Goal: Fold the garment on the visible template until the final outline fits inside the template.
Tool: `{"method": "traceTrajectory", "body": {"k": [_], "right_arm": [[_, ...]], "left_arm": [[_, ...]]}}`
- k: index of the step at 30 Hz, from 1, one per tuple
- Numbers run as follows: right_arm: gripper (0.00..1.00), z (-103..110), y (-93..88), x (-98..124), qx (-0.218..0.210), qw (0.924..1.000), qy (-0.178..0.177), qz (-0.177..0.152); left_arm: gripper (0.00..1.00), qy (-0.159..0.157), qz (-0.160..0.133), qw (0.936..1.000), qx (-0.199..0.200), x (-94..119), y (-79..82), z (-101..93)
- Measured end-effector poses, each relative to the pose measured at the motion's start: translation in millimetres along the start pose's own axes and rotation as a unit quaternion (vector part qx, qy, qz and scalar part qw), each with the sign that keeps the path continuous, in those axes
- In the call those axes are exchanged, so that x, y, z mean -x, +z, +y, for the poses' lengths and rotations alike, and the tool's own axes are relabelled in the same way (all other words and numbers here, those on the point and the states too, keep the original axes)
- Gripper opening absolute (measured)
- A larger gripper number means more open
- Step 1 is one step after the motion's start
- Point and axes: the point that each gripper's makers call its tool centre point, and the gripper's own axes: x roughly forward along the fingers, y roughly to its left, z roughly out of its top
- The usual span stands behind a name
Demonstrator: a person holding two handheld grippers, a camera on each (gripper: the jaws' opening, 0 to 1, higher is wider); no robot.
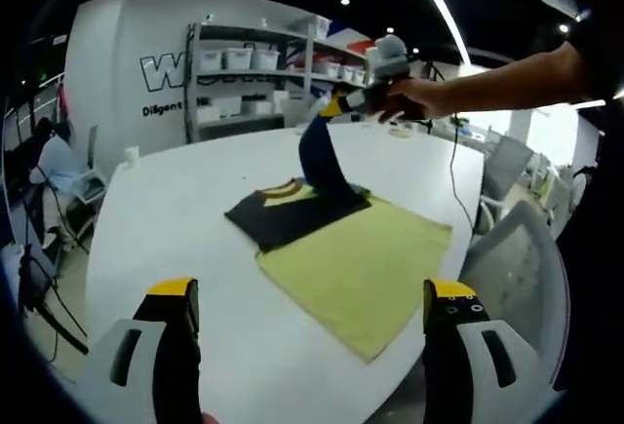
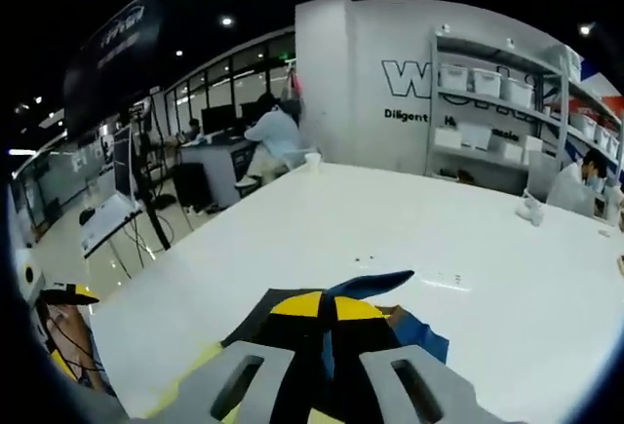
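The right gripper (image 1: pixel 336 105) is holding a lifted fold of the garment (image 1: pixel 292 212) clamped between its fingers above the yellow template (image 1: pixel 366 263) on the bench (image 1: pixel 185 210), while the left gripper (image 1: pixel 312 341) is waiting nearer the template's front edge, fingers apart.

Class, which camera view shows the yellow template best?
The left gripper view: the yellow template lies flat on the white table, nearly whole, partly under the dark garment. The right gripper view catches just a yellow sliver beside the jaws.

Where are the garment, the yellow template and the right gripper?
garment (image 1: pixel 292 217): left gripper view, flat dark body.
yellow template (image 1: pixel 375 268): left gripper view, bare middle.
right gripper (image 1: pixel 330 109): left gripper view, between the fingers pinching fabric.
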Motion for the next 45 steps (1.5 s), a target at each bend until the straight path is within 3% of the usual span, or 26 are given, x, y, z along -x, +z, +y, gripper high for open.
{"method": "traceTrajectory", "body": {"k": [24, 45], "right_arm": [[0.00, 35.4, -64.0, -52.3, -0.053, 0.9968, 0.024, 0.054], [0.00, 80.5, -107.1, -86.9, -0.050, 0.9935, 0.050, 0.089]], "left_arm": [[0.92, 0.013, 0.014, 0.9998, 0.007, 8.3, -8.2, 6.8], [0.93, 0.001, 0.023, 0.9997, 0.010, 11.3, -17.8, 8.3]]}}
